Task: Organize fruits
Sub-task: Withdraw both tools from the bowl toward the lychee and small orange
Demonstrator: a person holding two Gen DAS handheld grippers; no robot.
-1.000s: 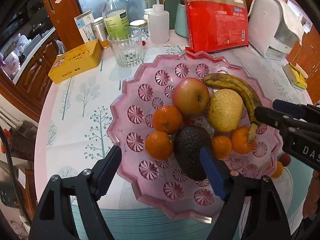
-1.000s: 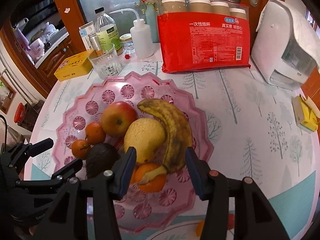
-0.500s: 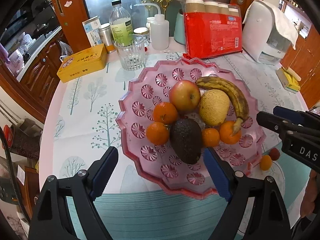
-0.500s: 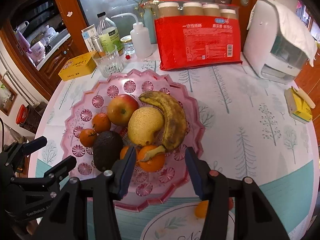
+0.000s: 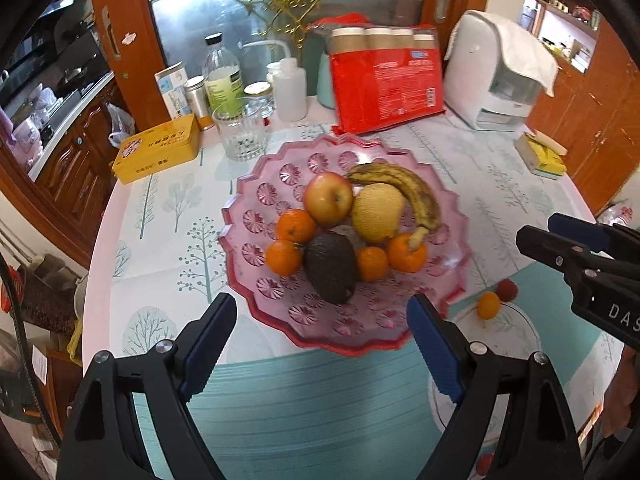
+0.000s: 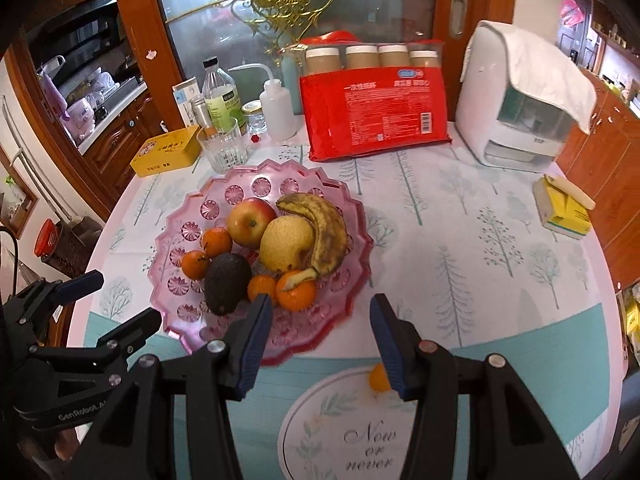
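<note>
A pink glass fruit plate (image 5: 244,216) (image 6: 176,240) on the table holds an apple (image 5: 328,199), a yellow pear (image 5: 377,217), a banana (image 5: 404,190), an avocado (image 5: 331,267) and several tangerines (image 5: 283,257). A small orange fruit (image 5: 488,305) (image 6: 377,378) and a red one (image 5: 507,290) lie on the tablecloth right of the plate. My left gripper (image 5: 320,340) is open and empty, near the plate's front rim. My right gripper (image 6: 320,332) is open and empty, over the plate's front right edge.
At the back stand a drinking glass (image 5: 240,136), a yellow tin (image 5: 158,147), bottles (image 5: 222,80), a red pack of paper cups (image 5: 386,80) and a white appliance (image 5: 494,76). A yellow box (image 6: 564,212) lies at the right edge.
Both grippers have pulled back and up from the plate, so the plate looks smaller and farther. The two loose small fruits have come into view. The fruit has not moved.
</note>
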